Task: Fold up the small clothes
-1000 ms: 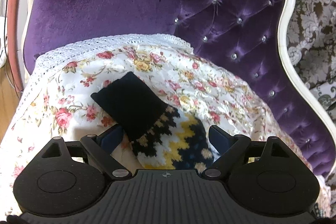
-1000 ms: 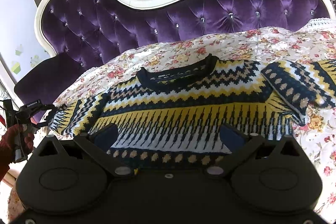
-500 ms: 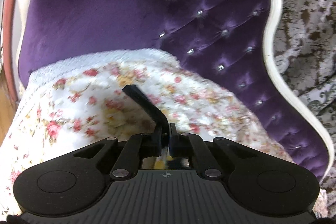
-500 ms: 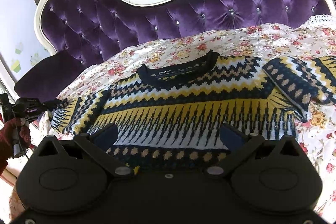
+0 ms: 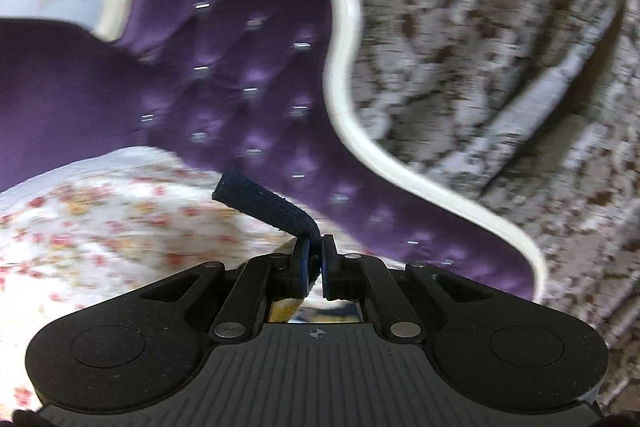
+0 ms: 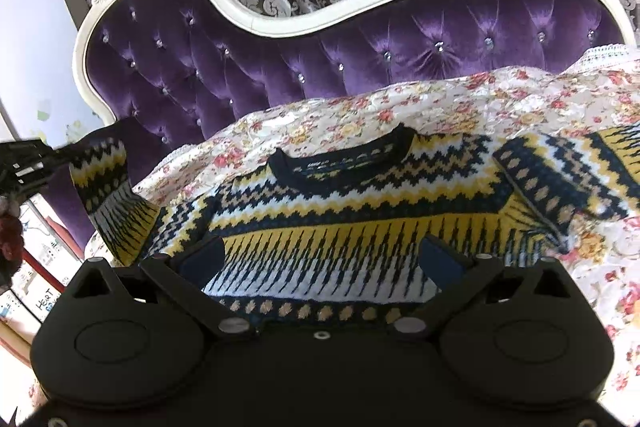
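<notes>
Sweater [image 6: 352, 223], zigzag-knit navy, yellow, white, one sleeve [image 6: 108, 187] lifted.

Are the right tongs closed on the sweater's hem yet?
No, the right tongs stand wide open above the sweater, with their pads apart and gripping nothing.

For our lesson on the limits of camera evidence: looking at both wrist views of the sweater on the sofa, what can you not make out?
- Left wrist view: motion blur smears the floral cover; its pattern is unreadable.
- Left wrist view: the left gripper hides how much of the sleeve cuff sits between its jaws.
- Right wrist view: the right gripper body covers the sweater hem.
- Right wrist view: the frame edge cuts off the far sleeve.
</notes>
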{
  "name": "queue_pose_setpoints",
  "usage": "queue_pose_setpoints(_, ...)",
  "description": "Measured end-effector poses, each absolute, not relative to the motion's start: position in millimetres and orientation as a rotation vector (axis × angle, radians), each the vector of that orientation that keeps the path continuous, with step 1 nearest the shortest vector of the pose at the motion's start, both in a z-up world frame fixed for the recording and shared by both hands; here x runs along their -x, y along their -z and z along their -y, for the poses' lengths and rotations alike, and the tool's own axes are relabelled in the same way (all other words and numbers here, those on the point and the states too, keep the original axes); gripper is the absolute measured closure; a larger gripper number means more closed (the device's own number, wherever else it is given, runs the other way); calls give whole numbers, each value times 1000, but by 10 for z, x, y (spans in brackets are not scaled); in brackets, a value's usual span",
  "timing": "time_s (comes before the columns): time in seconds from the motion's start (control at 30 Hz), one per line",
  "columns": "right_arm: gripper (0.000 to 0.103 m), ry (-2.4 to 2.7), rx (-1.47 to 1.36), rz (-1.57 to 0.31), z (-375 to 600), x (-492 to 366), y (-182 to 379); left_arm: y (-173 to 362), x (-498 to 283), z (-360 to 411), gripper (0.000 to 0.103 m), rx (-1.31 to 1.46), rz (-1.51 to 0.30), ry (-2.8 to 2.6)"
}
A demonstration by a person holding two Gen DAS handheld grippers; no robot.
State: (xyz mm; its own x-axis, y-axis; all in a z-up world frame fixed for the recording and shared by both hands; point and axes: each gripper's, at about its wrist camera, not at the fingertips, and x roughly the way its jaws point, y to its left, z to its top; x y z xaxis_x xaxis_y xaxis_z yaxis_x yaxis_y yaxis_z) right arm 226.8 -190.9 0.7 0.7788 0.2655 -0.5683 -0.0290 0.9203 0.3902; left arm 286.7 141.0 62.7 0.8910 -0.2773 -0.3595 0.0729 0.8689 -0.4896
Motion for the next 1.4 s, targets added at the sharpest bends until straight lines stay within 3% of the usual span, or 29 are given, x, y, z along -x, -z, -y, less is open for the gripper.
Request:
queue_pose_setpoints(0.33,0,-71,-400,-637,2203,-2251,-98,-850,-2759,-438,98,443,-412,378)
queue_pose_setpoints(0.97,0,66,-524,-599,2734,-2250,-108,-150,-2984,920,96,466,-567,571)
queue_pose_setpoints(1.0,0,68,-527,-600,2747,-2253,-104,-106,-2994,977,91,450,-582,579)
queue_pose_setpoints(1.1,0,79,-532,-596,2787,-2247,-104,6,-2988,1099,50,419,-613,608)
queue_pose_setpoints(1.13,0,86,-535,-593,2803,-2243,-103,34,-2973,1123,42,409,-613,615)
queue_pose_setpoints(1.23,0,104,-545,-591,2847,-2235,-91,69,-2935,1187,26,348,-621,630)
queue_pose_setpoints(1.4,0,122,-555,-590,2906,-2229,-79,74,-2872,1195,18,227,-611,602)
